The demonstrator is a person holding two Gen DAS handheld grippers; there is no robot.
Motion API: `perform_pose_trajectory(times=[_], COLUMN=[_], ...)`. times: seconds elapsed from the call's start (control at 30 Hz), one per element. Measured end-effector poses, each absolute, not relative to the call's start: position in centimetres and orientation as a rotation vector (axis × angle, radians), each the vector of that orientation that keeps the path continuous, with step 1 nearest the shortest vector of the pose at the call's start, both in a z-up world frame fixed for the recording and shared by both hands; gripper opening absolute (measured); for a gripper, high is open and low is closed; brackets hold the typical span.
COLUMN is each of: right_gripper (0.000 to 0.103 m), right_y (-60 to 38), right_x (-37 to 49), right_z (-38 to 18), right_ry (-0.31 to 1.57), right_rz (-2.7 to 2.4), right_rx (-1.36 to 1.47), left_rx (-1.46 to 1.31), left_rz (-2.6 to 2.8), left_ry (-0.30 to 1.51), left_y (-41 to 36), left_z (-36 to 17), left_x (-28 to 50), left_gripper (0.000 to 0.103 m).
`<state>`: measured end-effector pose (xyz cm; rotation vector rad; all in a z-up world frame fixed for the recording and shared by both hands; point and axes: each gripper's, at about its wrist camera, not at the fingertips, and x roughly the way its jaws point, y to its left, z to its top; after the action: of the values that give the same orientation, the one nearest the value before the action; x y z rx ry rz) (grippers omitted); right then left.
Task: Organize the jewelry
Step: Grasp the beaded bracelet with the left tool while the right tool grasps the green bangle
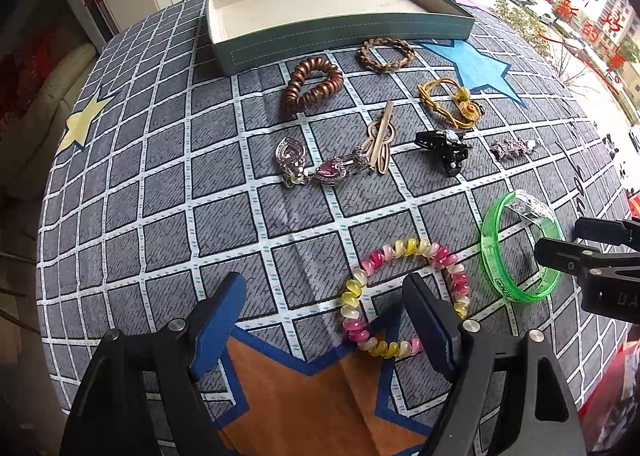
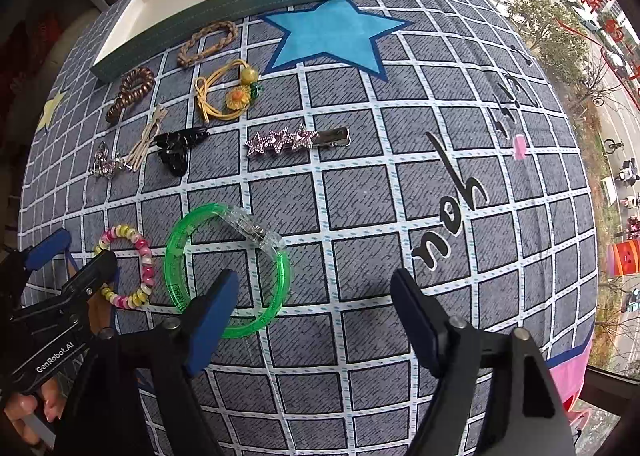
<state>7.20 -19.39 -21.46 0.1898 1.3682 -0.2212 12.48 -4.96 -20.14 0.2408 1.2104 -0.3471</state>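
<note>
From the left wrist we look steeply down along the left gripper at the table, close above the bead bracelet. From the right wrist we look down along the right gripper, close above the green bangle. Both views share the tray, the bracelet, the bangle and the opposite gripper.

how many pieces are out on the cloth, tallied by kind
Hair ties: 4 (copper coil, braided tan, yellow cord with flower, pink-and-yellow coil)
Hair clips: 3 (gold, black claw, star-studded)
Bangle: 1 (green)
Rhinestone heart piece: 1 (pink stones)
Total: 9, none yet in the tray
</note>
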Motion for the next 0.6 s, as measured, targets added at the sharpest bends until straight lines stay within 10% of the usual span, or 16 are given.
perform_pose_trajectory(times=[0.2, 0.33, 0.47, 0.6], right_gripper=[0.071, 0.055, 0.010, 0.007], right_y=[-18.4, -16.9, -15.0, -14.6], right_x=[7.2, 7.3, 8.2, 8.0], right_z=[-22.2, -22.5, -22.6, -21.7], right_ry=[1.388, 1.392, 1.390, 1.357], right_rz=[-0.237, -0.230, -0.236, -0.232], right_rx=[0.123, 0.114, 0.122, 0.160], left_rx=[0.262, 0.291, 0.229, 0.147], left_rz=[-0.410, -0.476, -0.509, -0.500], left_ry=[1.202, 1.184, 1.207, 1.206], left_y=[-5.7, -6.2, -5.8, -4.5], left_z=[-20.1, -19.7, -19.8, -19.1], left_x=[12.3, 12.1, 12.7, 12.9], left_gripper=[0.073, 0.027, 0.021, 0.021])
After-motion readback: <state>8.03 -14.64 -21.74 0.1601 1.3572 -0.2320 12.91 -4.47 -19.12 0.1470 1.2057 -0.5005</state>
